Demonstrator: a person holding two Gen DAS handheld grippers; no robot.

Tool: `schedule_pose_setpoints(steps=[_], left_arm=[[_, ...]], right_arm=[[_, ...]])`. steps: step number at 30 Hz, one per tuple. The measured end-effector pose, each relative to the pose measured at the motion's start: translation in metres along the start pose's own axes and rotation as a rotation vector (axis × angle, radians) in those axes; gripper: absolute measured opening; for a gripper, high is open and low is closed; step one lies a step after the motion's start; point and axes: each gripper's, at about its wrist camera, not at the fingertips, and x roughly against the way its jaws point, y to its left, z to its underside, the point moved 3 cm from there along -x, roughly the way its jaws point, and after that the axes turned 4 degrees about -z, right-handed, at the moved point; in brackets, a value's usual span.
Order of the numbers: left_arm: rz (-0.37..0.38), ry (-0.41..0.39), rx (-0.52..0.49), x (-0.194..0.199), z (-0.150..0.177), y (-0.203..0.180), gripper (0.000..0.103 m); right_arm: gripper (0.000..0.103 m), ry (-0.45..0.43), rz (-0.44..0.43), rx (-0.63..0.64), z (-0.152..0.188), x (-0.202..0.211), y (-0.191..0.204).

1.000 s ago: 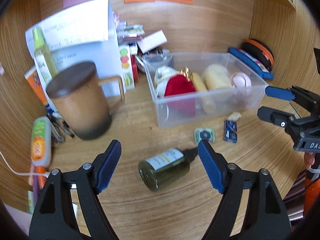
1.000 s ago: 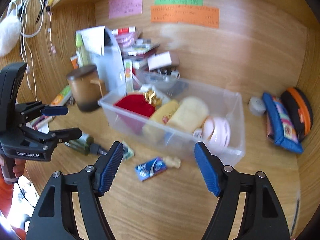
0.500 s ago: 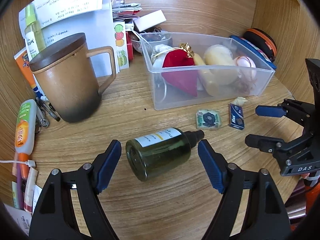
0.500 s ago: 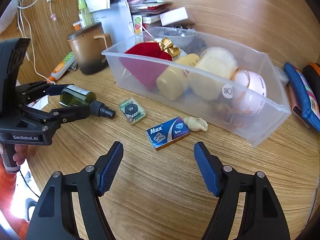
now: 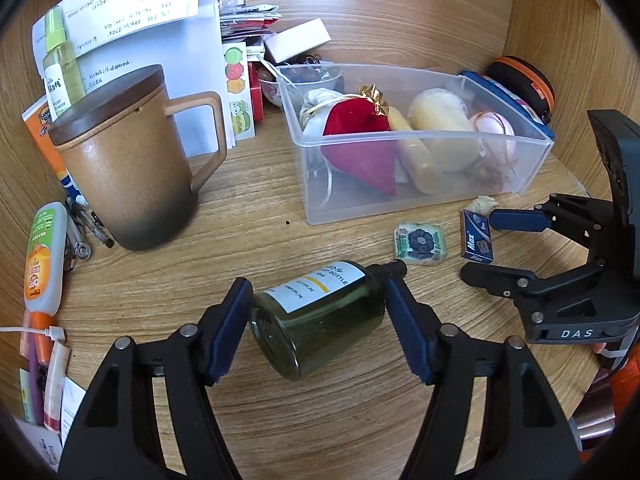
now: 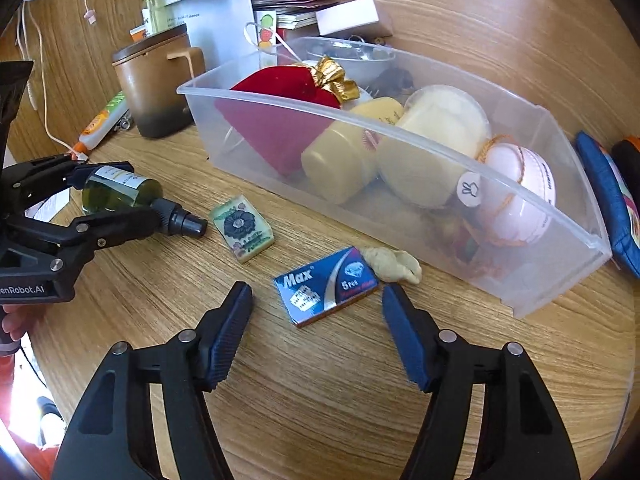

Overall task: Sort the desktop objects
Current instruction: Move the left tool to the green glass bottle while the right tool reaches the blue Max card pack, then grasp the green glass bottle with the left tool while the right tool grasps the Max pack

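A dark green glass bottle [image 5: 320, 316] with a white label and black spout lies on its side on the wooden desk. My left gripper [image 5: 318, 330] straddles its body, jaws close to both sides, still open; the right wrist view shows the bottle [image 6: 120, 194] between those fingers. My right gripper [image 6: 316, 336] is open just in front of a blue "Max" blade box [image 6: 326, 286], with a beige lump [image 6: 394, 266] beside it. A small green floral packet [image 6: 242, 228] lies between them. A clear plastic bin [image 5: 532, 168] holds a red pouch, cream bottles and a pink jar.
A brown lidded mug [image 5: 128, 160] stands at the left with pens and an orange tube [image 5: 44, 256] beside it. Papers, a spray bottle [image 5: 62, 64] and boxes are stacked behind. A blue pouch [image 6: 608, 200] and an orange-rimmed case [image 5: 528, 80] lie right of the bin.
My left gripper moved forward and down around the green bottle and its jaws narrowed. My right gripper dropped toward the blue blade box.
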Motion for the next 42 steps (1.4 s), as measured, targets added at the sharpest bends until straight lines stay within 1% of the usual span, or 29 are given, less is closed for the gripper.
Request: schedule_pose_setpoints(steps=[4,6,8,12,16,17,18,21,25,32,34,35,36,37,38,40,42], left_arm=[[0.006,-0.009,0.01,0.0,0.0,0.001,0.065],[0.01,-0.011,0.015,0.0,0.0,0.001,0.065],[0.011,-0.011,0.019,0.0,0.0,0.002,0.064],[0.006,-0.023,0.021,0.003,0.001,0.001,0.064],[0.002,-0.052,0.034,0.016,0.001,0.002,0.064],[0.001,-0.057,0.038,0.019,0.0,0.002,0.064],[0.0,-0.061,0.042,0.022,0.0,0.003,0.064],[-0.006,-0.077,0.046,0.029,-0.002,0.003,0.064],[-0.007,-0.086,0.055,0.034,-0.002,0.004,0.064],[0.004,-0.074,0.066,0.033,0.002,0.001,0.064],[0.007,-0.075,0.066,0.033,0.002,0.001,0.064],[0.008,-0.077,0.068,0.034,0.002,0.001,0.064],[0.009,-0.08,0.069,0.034,0.001,0.001,0.064],[0.011,-0.082,0.072,0.035,0.001,0.002,0.064],[0.015,-0.084,0.077,0.035,0.0,0.003,0.064],[0.018,-0.086,0.084,0.036,0.0,0.002,0.064],[0.02,-0.087,0.087,0.036,0.0,0.003,0.064]], right_arm=[[0.062,-0.008,-0.004,0.003,0.0,0.0,0.001],[0.057,-0.009,-0.008,0.007,0.0,0.0,0.002],[0.05,-0.014,-0.013,0.015,-0.001,0.001,0.004],[0.049,-0.015,-0.013,0.016,-0.001,0.0,0.006],[0.049,-0.016,-0.01,0.009,0.0,0.002,0.008],[0.043,-0.016,-0.014,0.01,0.0,0.002,0.008],[0.03,-0.018,-0.021,0.011,0.001,0.002,0.009],[0.03,-0.016,-0.052,0.012,0.002,0.007,0.011],[0.03,-0.006,-0.014,0.039,0.006,0.008,0.014],[0.03,-0.003,-0.005,0.008,-0.002,0.002,0.01],[0.032,-0.005,0.005,0.01,-0.005,0.0,0.009],[0.04,-0.005,0.024,0.006,-0.006,-0.001,0.009],[0.056,-0.002,0.041,-0.004,-0.008,-0.003,0.007],[0.063,0.003,0.049,-0.015,-0.009,-0.005,0.006],[0.064,-0.001,0.034,-0.029,-0.009,-0.007,0.005],[0.06,-0.011,0.022,-0.035,-0.01,-0.008,0.004],[0.037,-0.021,0.017,-0.022,-0.012,-0.007,0.005]])
